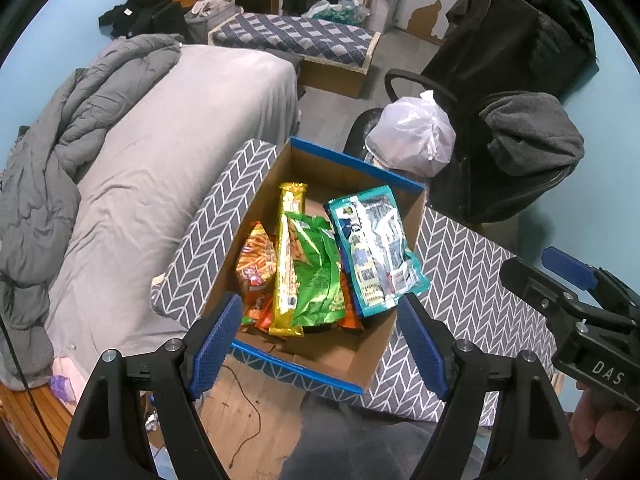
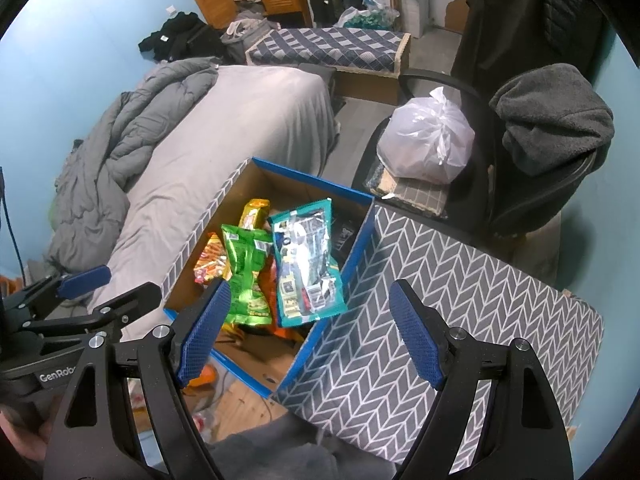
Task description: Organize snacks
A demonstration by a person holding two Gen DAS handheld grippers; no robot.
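Observation:
An open cardboard box (image 1: 352, 168) with blue rims and grey chevron flaps holds several snack packs: a teal bag (image 1: 374, 250), a green bag (image 1: 318, 276), a long yellow pack (image 1: 289, 260) and an orange bag (image 1: 256, 258). The same box (image 2: 280, 168) shows in the right wrist view with the teal bag (image 2: 306, 260) and green bag (image 2: 246, 276). My left gripper (image 1: 318, 350) is open and empty above the box's near edge. My right gripper (image 2: 308, 338) is open and empty above the box's near right corner; it also shows in the left wrist view (image 1: 560, 280).
A bed with grey sheet (image 1: 160, 160) and rumpled duvet (image 1: 60, 140) lies left of the box. An office chair (image 1: 500, 160) with a white plastic bag (image 1: 412, 136) and dark clothes stands behind right. Wooden floor with a cable (image 1: 248, 412) lies below.

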